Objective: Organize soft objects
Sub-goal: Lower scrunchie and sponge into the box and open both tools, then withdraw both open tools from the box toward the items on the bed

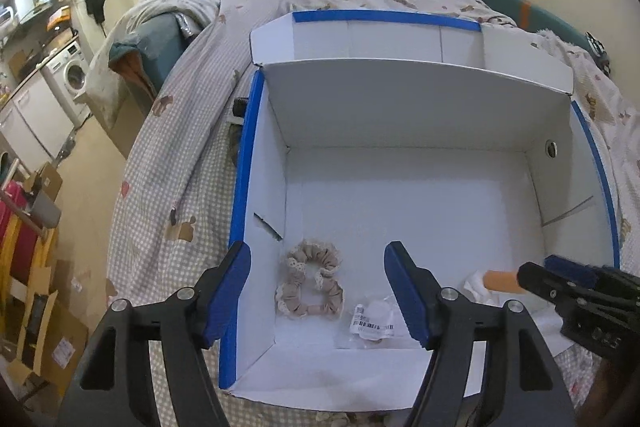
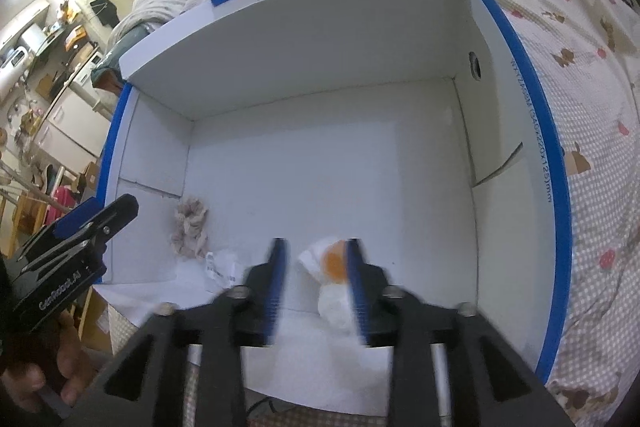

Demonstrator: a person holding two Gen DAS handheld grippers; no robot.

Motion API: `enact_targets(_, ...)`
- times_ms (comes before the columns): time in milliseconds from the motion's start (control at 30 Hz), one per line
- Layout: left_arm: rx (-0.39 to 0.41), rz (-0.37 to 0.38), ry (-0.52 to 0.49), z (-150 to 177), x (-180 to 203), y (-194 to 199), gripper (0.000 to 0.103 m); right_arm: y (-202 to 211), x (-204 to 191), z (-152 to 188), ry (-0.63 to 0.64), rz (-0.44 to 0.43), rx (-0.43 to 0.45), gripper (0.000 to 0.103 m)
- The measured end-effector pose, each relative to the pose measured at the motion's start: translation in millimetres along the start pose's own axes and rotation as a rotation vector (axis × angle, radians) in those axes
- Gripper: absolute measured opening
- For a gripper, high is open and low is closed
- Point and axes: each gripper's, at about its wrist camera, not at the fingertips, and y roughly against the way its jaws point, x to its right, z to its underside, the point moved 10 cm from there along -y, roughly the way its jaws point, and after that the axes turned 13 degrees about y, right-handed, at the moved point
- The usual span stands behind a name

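Bedroom scene, checked quilt (image 1: pixel 176 163) underneath: white cardboard box with blue-taped rims (image 1: pixel 240 179) holds two beige lace-edged fabric scrunchies (image 1: pixel 310 281) in its near left corner, light, squashy, best pinched across a bunched loop. Left gripper (image 1: pixel 318 297) hangs wide apart over them, clamping nothing. Right gripper (image 2: pixel 316 291) also gapes, with a soft white cloth bearing an orange patch (image 2: pixel 332 279) loose between its fingers.

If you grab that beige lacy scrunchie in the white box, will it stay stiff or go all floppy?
The beige lace-trimmed fabric scrunchie would probably flop and droop: it lies twisted into a loose figure-eight. Its gathered cloth looks light and squashy, and likely not slippery. Lying flat on the floor of the white cardboard box, it seems unlikely to roll.
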Motion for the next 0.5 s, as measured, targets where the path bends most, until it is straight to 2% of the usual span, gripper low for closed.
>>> enact_targets(33,-0.001,-0.004,0.0,0.6,-0.2,-0.5,0.067,2.1,1.7,-1.8,-0.009,0.005,0.016,0.075)
enact_targets(67,-0.005,-0.007,0.001,1.0,-0.9,-1.3,0.067,4.2,3.3,-3.5,-0.015,0.009,0.028,0.077)
enact_targets(267,-0.004,-0.009,0.008,0.4,-2.9,-1.8,0.067,6.0,10.4,-4.9,-0.053,-0.005,0.033,0.077)
enact_targets(500,-0.008,-0.011,0.002,1.7,-4.1,-1.2,0.067,8.7,9.4,-5.7,-0.028,0.014,0.035,0.077)
